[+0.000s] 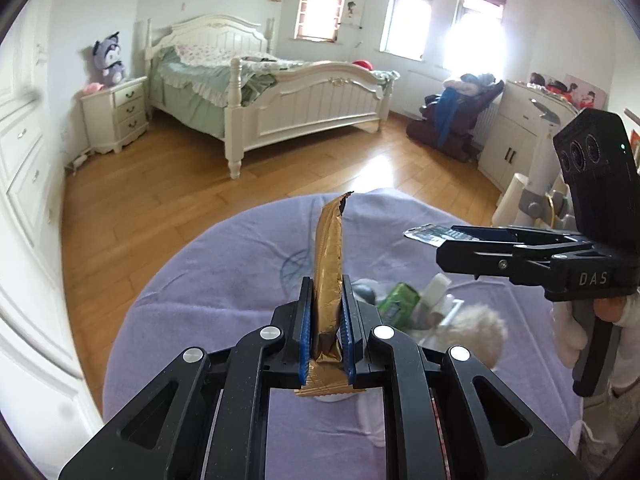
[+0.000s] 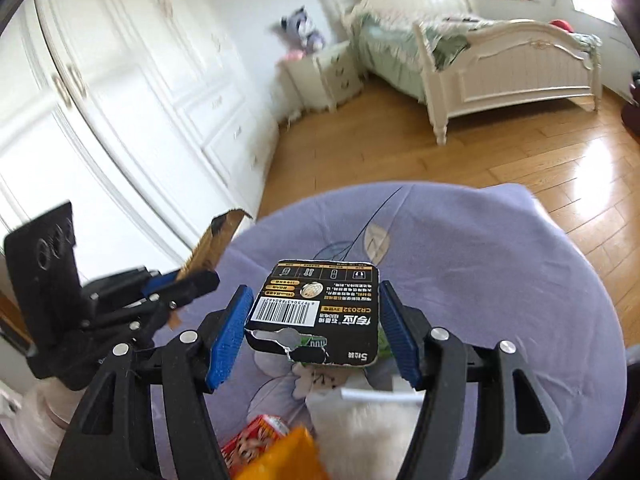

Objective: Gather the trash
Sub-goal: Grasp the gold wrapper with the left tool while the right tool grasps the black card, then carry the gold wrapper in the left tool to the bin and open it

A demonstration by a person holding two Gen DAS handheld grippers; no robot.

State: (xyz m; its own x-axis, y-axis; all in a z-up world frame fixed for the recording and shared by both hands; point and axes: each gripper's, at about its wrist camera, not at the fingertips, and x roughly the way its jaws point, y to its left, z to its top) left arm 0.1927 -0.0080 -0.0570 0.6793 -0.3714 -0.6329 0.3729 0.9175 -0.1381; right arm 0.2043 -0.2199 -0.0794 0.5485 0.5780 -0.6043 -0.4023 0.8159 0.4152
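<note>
A gold wrapper is clamped upright between the blue pads of the left tool, whose jaws are closed tight against both of its faces; its torn upper end stands at 12 o'clock above the jaws and its crimped lower edge hangs out just below them. In the right wrist view the same wrapper is seen at 10 o'clock, held in the left tool.

A black battery card, printed with a barcode and torn along its near edge, is gripped flat by its two side edges in the right tool, whose jaws are set only as far apart as the card is wide. From the left wrist view this right tool is seen at 3 o'clock with the card sticking out past the tips.

Both tools are held above a surface covered with a lilac cloth bearing a leaf print. On the cloth, near the left tool at 4 o'clock, a green packet is seen blurred among pale items that cannot be identified. At 6 o'clock in the right wrist view, a red packet and an orange packet are seen, blurred, beside a white fluffy thing. A white bed stands on the wooden floor beyond.
</note>
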